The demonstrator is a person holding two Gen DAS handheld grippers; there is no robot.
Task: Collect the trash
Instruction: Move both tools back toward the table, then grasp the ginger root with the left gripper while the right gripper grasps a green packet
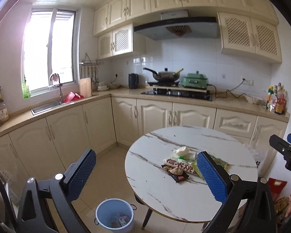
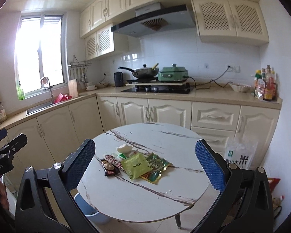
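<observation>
Blue plastic bin (image 1: 114,215) sits on the floor below my left gripper (image 1: 145,174), spread wide and empty. Crinkled foil wrappers (image 2: 137,165) lie heaped on the round marble-patterned table (image 2: 164,194), ahead of my right gripper (image 2: 145,167), equally wide, holding nothing.

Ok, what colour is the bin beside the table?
Light blue bin, clearest in the left wrist view.

A round white marble-patterned worktop (image 2: 164,194) on dark legs carries a small heap of trash near its middle: a crumpled white tissue (image 2: 124,148), a red-and-white wrapper (image 2: 113,159), a dark snack packet (image 2: 110,169), a yellow-green sachet (image 2: 136,165) and a green foil packet (image 2: 156,168), all touching or overlapping; the rest of its top lies bare
</observation>
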